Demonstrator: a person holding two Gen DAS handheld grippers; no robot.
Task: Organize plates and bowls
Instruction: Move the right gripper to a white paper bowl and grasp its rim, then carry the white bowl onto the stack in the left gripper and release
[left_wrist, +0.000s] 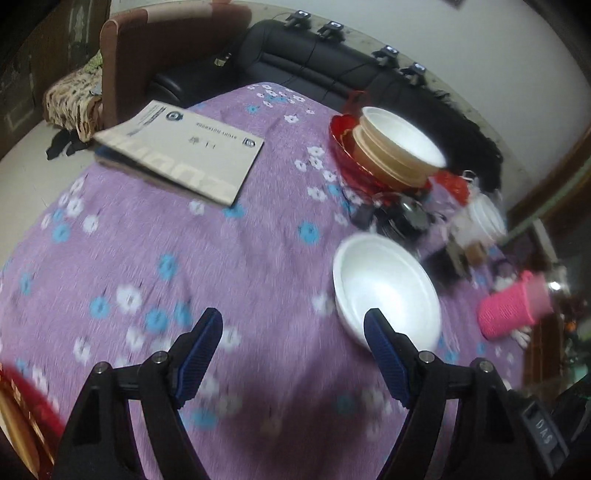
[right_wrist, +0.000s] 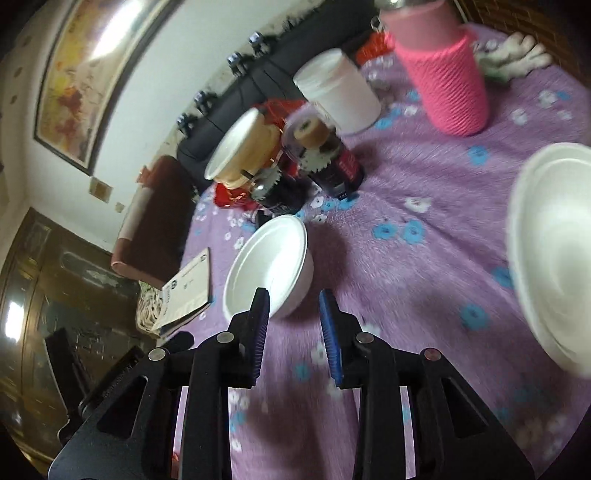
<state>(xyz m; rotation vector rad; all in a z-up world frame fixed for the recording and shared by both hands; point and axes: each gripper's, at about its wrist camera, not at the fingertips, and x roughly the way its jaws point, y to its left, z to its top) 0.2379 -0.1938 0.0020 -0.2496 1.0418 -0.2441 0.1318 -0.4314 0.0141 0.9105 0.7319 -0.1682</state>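
While both tongs hang empty over the table (left_wrist: 258, 258):
L tongs (left_wrist: 293, 326): jaws wide apart, nothing held; white bowl (left_wrist: 388, 291) just beside right finger.
R tongs (right_wrist: 293, 301): part-open, empty, straddling same bowl's near rim.
Far: bowl stack (left_wrist: 399, 151) on red plate (left_wrist: 341, 133).
Risk: light foam bowl may skid/tip if nudged, judging by blur.

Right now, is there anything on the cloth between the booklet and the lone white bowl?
No. In the left wrist view, only bare purple flowered tablecloth lies between the booklet and the white bowl.
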